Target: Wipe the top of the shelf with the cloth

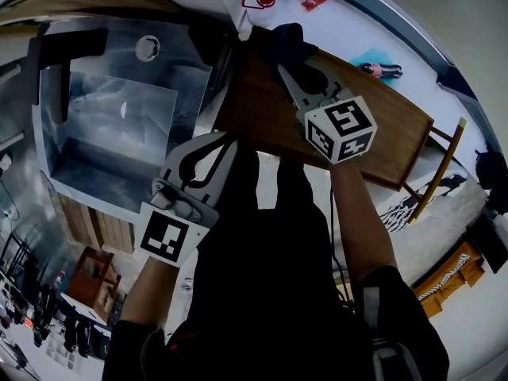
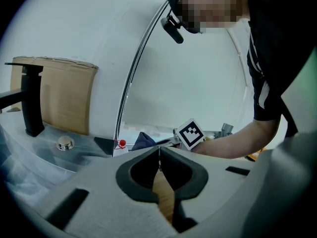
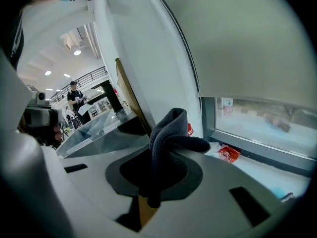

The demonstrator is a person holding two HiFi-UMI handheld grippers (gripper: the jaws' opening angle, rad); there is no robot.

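Now r. gripper (image 1: 295,76) is clamped on the cloth (image 3: 168,133), over the far left end of the shelf (image 1: 373,133). Cloth looks soft, light, limp: prob. best gripped mid-fold. L. gripper (image 2: 159,155) has jaws together, empty, by the sink (image 1: 79,173).

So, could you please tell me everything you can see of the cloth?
The cloth is dark grey-blue, soft and finely ribbed, like microfibre. It is bunched and pinched between the right gripper's fingers, one fold standing upright and a lobe drooping to the side. In the head view it sits at the far end of the brown wooden shelf top; contact there is unclear.
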